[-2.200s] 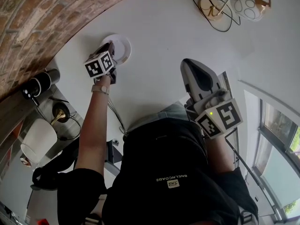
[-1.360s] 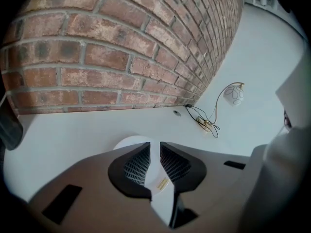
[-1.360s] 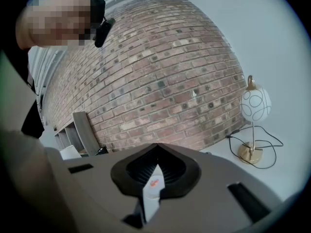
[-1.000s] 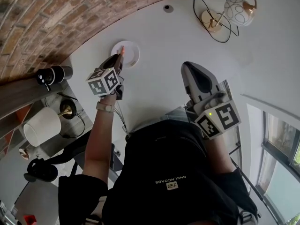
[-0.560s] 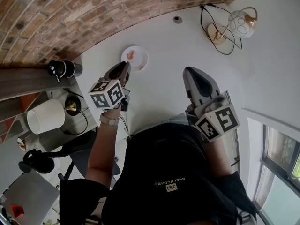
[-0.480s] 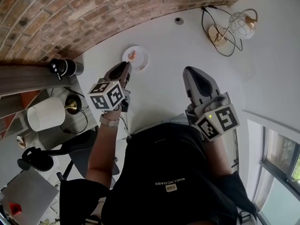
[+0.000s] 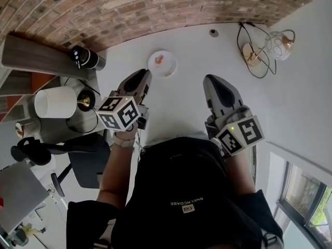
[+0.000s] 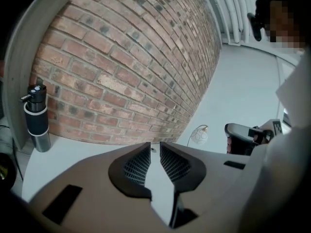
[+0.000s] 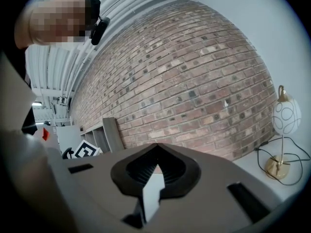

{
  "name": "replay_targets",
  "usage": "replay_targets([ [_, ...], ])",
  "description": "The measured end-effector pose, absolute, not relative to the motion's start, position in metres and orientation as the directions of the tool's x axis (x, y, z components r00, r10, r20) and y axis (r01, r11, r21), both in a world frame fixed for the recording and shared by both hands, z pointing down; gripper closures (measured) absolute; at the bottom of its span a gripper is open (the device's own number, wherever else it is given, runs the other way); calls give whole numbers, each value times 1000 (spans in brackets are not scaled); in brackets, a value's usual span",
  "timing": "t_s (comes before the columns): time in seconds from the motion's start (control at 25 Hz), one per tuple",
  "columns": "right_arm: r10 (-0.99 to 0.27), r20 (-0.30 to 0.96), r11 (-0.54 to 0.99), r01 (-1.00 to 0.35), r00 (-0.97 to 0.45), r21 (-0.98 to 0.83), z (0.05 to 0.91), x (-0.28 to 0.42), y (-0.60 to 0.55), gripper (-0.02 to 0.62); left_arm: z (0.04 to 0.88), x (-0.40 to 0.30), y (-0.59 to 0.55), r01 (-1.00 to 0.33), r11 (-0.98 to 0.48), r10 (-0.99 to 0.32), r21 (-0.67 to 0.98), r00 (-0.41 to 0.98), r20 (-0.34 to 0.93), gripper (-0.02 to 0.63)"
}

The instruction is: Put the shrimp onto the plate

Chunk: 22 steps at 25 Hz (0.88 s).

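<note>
- Head view: a brick wall curves across the 12 o'clock edge, with the white table below it.
- The person's dark torso fills the 6 o'clock half, a gripper raised on each side.
- The left gripper hangs above the table. Its own view shows the jaws a narrow slit apart – released, nothing between them.
- The right gripper is held level with it, towards 3 o'clock. In its view the jaw tips meet – clenched on nothing.
- A globe lamp on a brass foot stands at 2 o'clock.
- A dark bottle stands at 10 o'clock by the wall.
- The small white plate lies at 12 o'clock, just beyond the left gripper's tips.
- The shrimp, pink-orange, lies on the plate, apart from both grippers.
</note>
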State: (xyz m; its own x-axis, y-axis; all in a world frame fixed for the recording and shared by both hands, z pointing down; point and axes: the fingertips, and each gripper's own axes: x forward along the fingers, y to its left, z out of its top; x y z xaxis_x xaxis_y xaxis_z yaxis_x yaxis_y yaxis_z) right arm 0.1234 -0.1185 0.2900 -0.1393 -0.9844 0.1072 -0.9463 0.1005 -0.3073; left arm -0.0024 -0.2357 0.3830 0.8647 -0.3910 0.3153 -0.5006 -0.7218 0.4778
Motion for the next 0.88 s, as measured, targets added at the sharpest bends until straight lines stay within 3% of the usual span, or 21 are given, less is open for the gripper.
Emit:
replay_targets([
  [0.88, -862, 41, 468, -825, -505, -316, 278, 24, -150, 594, 320, -127, -175, -691, -569, -680, 447, 700, 217, 555],
])
